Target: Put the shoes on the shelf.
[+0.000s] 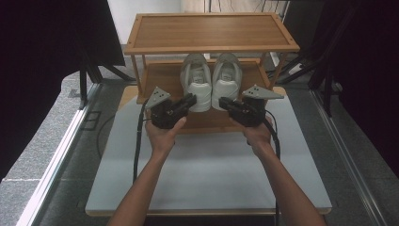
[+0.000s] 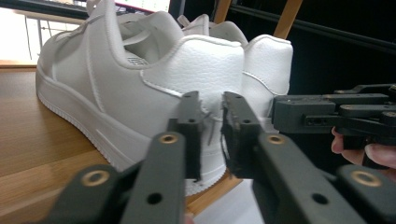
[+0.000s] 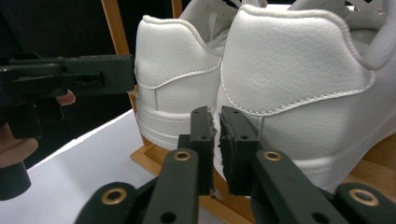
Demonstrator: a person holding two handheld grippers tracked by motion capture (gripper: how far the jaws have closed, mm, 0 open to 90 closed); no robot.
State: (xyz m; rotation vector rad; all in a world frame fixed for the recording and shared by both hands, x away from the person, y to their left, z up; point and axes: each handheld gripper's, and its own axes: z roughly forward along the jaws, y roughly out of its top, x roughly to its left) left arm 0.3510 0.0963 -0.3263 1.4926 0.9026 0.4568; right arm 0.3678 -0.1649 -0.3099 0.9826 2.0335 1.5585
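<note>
both claws slightly open, gripping nothing — left gripper [image 1: 192, 100] and right gripper [image 1: 222, 101] at the white leather sneakers [image 1: 211, 80]: light, stiff heels, smooth leather — pinch heel tabs.

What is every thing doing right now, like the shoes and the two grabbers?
left shoe: upright on the lower shelf, heel toward the person, not gripped.
right shoe: upright beside it, sides touching, not gripped.
left gripper: at the left shoe's heel, jaws slightly apart, holding nothing.
right gripper: at the right shoe's heel, jaws slightly apart, holding nothing.
wooden rack: standing on the table, top shelf bare.
</note>
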